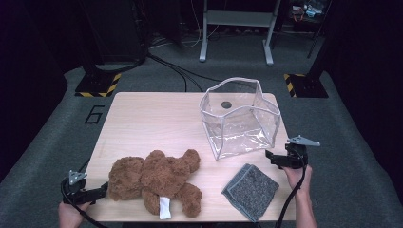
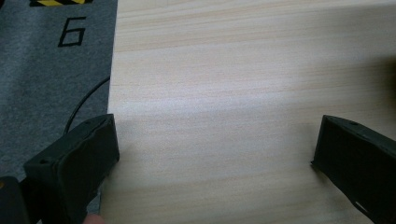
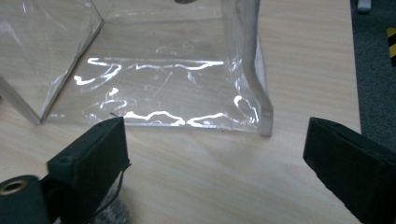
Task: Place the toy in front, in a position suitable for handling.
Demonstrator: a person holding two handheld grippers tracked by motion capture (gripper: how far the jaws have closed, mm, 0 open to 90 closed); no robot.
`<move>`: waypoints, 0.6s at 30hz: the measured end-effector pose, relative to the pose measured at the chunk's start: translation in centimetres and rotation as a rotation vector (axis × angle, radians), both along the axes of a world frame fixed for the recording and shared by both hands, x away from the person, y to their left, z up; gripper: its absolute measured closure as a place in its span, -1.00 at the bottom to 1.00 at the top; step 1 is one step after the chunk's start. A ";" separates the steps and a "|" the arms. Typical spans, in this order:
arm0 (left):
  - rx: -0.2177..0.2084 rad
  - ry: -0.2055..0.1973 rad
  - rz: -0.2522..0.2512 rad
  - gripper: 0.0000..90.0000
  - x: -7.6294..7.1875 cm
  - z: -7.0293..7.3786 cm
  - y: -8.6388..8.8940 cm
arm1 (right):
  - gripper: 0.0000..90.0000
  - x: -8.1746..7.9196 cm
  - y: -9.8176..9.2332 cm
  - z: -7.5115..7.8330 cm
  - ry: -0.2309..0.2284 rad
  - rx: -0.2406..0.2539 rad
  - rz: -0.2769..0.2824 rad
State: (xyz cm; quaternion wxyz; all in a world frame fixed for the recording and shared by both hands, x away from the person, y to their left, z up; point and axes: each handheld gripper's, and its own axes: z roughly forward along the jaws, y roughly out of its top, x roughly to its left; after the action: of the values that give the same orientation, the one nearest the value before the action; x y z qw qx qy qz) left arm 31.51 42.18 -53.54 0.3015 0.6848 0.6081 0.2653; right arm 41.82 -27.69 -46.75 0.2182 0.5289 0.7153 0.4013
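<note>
Here, a light wooden counter (image 1: 142,118) is seen from the high view, set on grey carpet marked with a "6" (image 1: 94,114) at its left edge.

Right gripper (image 1: 278,158): held at the right edge of the counter, lower right of the frame, just below the near right corner of a clear plastic bag (image 1: 240,118). In the right gripper view (image 3: 215,154) the jaws are seen spread wide, bare wood between them and nothing held; the bag's glossy lower wall (image 3: 163,88) is seen just beyond the fingertips, not touched.

Clear plastic bag: stood upright and open-topped in the upper right part of the counter, with a white zip rim. A small dark round spot (image 1: 226,104) is seen through its far wall.

Grey cloth (image 1: 250,191): laid flat at the lower right of the counter, below the bag and just left of the right gripper. A fuzzy grey corner (image 3: 114,212) is caught at the bottom of the right gripper view.

Left gripper (image 1: 102,191): held at the lower left corner of the counter, tips pointed at the head of a brown teddy bear (image 1: 157,180); whether it is touched cannot be told. In the left gripper view (image 2: 215,149) the jaws are seen wide apart over bare wood, nothing between them.

Teddy bear: laid on its side along the lower edge of the counter, a white tag (image 1: 164,207) at its underside.
</note>
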 end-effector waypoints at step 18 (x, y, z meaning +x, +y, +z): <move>-0.003 0.002 0.001 -1.00 -0.1 0.0 0.0 | 0.10 3.0 0.0 1.8 -0.006 -0.021 -0.108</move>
State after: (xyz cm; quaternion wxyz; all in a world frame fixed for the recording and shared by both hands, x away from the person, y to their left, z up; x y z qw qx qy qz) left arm 31.45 42.16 -53.54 0.3016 0.6842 0.6092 0.2640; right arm 44.82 -27.66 -44.95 0.2472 0.5631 0.6892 0.3832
